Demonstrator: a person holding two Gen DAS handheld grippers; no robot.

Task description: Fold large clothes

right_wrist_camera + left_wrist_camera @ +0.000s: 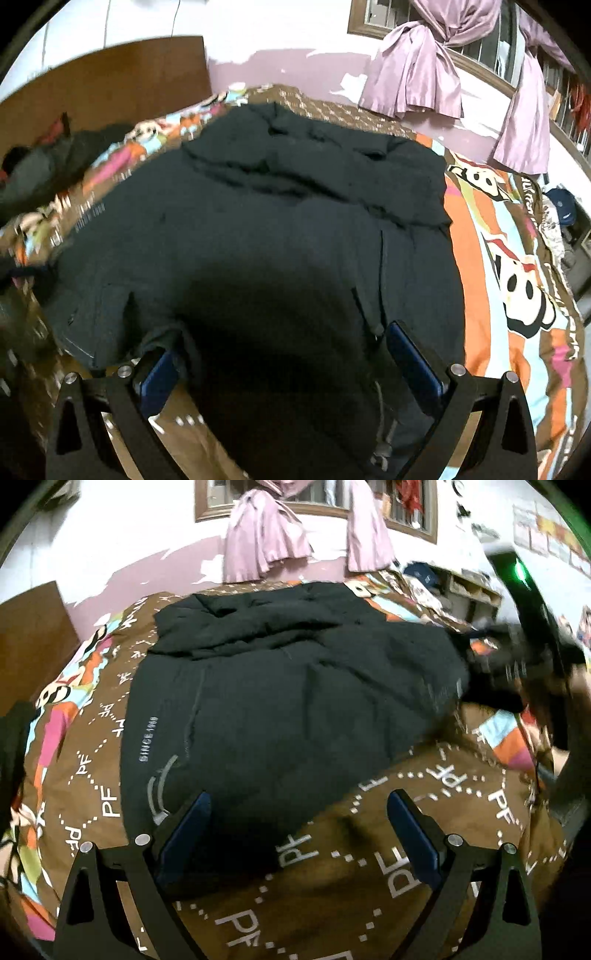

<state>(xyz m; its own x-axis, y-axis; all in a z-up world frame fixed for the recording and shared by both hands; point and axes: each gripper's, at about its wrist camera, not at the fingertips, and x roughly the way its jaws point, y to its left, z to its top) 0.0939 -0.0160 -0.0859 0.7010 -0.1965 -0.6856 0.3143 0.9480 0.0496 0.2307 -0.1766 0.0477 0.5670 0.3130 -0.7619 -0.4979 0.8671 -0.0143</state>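
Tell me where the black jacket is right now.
The black jacket lies spread across the brown patterned bedspread in the middle of both wrist views, its far end toward the pink curtains, with both open grippers over its near edge.

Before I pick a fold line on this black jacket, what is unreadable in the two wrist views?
- Black jacket near hem: right wrist view, in deep shadow between the open right claw.
- Its right sleeve end: left wrist view, lost in motion blur.
- Dark clothes pile: right wrist view, blurred.
- Bedspread near edge: cut off by both frames.

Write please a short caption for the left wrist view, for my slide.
Open left claw above the near edge of a dark jacket spread on a brown patterned bedspread.
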